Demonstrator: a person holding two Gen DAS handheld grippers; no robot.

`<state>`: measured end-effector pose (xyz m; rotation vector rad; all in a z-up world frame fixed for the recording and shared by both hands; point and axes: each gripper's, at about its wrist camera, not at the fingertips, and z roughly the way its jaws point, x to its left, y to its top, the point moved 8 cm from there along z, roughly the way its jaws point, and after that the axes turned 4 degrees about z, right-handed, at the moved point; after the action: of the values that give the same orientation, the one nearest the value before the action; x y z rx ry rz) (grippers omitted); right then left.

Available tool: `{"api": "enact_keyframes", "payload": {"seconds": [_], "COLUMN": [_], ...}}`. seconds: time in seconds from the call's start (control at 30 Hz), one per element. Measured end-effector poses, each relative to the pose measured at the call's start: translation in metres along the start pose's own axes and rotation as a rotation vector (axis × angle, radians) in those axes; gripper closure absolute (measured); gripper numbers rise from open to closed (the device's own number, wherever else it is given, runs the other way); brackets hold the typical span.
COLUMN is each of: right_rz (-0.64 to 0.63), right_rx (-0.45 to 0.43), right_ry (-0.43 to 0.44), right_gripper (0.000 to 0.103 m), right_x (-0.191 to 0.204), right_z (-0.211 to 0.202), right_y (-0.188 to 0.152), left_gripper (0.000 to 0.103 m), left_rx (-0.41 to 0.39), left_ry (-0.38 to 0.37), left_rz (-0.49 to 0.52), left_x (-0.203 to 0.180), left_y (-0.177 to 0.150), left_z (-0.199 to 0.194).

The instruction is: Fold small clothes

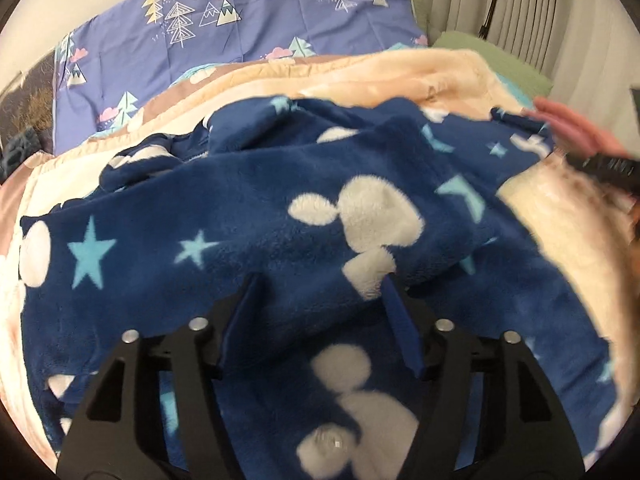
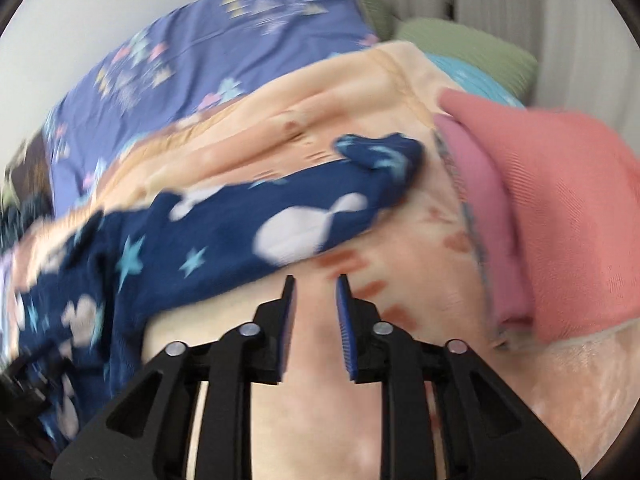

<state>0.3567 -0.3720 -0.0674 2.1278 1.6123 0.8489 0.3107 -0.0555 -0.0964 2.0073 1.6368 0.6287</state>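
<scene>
The navy fleece garment (image 1: 248, 248) lies on the peach blanket (image 1: 440, 76); our left gripper (image 1: 320, 284) gapes over it, our right gripper (image 2: 316, 284) narrowly parted, empty.

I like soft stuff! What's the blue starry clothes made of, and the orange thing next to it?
The blue starry garment looks like fleece: fuzzy, matte, thick pile. The orange cloth looks like a thinner knit or woven fabric, with fine diagonal ribs and a smoother face; the blur leaves it uncertain.
</scene>
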Motion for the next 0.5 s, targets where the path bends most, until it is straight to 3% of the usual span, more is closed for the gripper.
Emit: {"api": "enact_keyframes", "payload": {"seconds": [0.13, 0.17, 0.5], "right_rz": [0.013, -0.011, 0.053], "right_rx": [0.030, 0.032, 0.045], "right_ry": [-0.023, -0.043, -0.196], "right_gripper": [0.074, 0.069, 0.061], "right_x": [-0.007, -0.003, -0.006], "right_z": [0.012, 0.016, 0.053], "right_y": [0.010, 0.013, 0.061], "left_gripper": [0.031, 0.031, 0.030], "left_rx": [-0.015, -0.013, -0.040], "left_ry": [0.078, 0.086, 0.057], "left_rz": [0.072, 0.080, 0.056], "left_x": [-0.009, -0.010, -0.007], "left_y": [-0.007, -0.007, -0.011], "left_z": [0.009, 0.009, 0.007]}}
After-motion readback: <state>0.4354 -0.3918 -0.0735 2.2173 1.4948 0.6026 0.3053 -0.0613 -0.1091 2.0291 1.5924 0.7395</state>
